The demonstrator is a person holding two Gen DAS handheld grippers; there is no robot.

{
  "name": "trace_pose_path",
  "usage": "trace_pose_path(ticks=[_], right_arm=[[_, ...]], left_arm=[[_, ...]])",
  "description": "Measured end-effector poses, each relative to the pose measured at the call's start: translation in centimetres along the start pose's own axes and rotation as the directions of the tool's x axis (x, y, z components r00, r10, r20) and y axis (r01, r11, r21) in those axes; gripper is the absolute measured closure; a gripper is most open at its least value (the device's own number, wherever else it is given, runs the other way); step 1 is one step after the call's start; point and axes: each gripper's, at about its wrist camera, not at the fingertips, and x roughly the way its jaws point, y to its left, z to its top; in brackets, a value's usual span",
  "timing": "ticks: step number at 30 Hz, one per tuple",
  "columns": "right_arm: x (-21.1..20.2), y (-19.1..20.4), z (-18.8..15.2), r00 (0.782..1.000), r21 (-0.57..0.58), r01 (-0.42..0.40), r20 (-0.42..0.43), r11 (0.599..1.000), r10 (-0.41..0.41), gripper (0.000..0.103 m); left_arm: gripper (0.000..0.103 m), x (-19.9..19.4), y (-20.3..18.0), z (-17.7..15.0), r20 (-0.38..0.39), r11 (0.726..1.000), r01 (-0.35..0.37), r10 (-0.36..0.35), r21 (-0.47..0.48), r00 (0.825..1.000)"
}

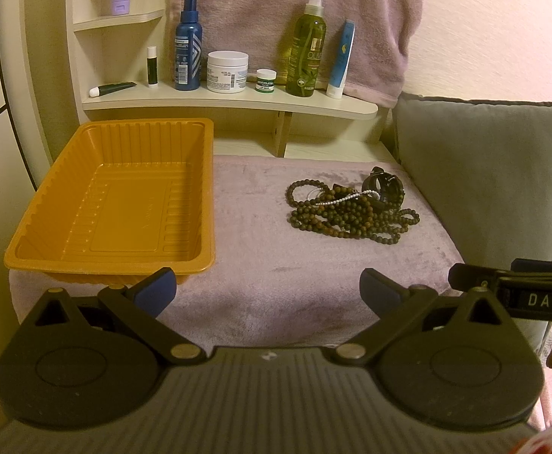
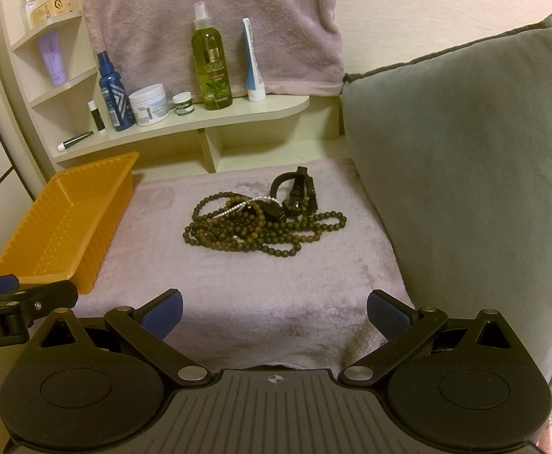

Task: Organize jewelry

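While we hold both tools low over the towel-covered surface (image 1: 260, 249), the left hand-held gripper (image 1: 267, 292) stands spread wide with nothing between its blue pads, and the right hand-held gripper (image 2: 274, 313) is released and empty too. We see the jewelry pile (image 2: 260, 223) lying on the surface well ahead of the right hand-held gripper: dark and brown bead strands tangled together, a thin white bead chain (image 2: 238, 206) draped across them, a black watch (image 2: 294, 189) at the pile's far side. Left of the pile, well apart from it, sits the orange tray (image 1: 22, 253). Right of the pile rises a grey cushion (image 2: 465, 174).
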Motion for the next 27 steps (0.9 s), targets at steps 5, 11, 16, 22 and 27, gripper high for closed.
trace_pose_path(ticks=[5,11,16,22,27], right_arm=[[0.00,0.06,-0.03,1.000,0.000,0.000,-0.001,1.000,0.000,0.000],[-0.03,0.05,-0.03,1.000,0.001,-0.001,-0.001,1.000,0.001,0.000],[-0.03,0.05,-0.03,1.000,0.002,0.000,0.000,1.000,0.000,0.000],[-0.10,0.07,0.01,1.000,0.002,-0.001,0.001,1.000,0.001,0.000],[-0.35,0.02,0.00,1.000,0.012,-0.009,0.020,1.000,0.009,0.000]], left_arm=[[0.001,0.00,0.00,0.01,0.000,1.000,0.000,0.000,0.000,1.000],[0.001,0.00,-0.01,0.02,0.000,1.000,0.000,0.000,-0.001,1.000],[0.001,0.01,0.00,0.02,-0.001,1.000,0.001,-0.001,-0.001,1.000],[0.001,-0.27,0.02,0.02,0.003,1.000,0.000,0.000,-0.006,1.000],[0.001,-0.89,-0.24,0.40,0.024,0.999,0.010,-0.009,-0.034,1.000]])
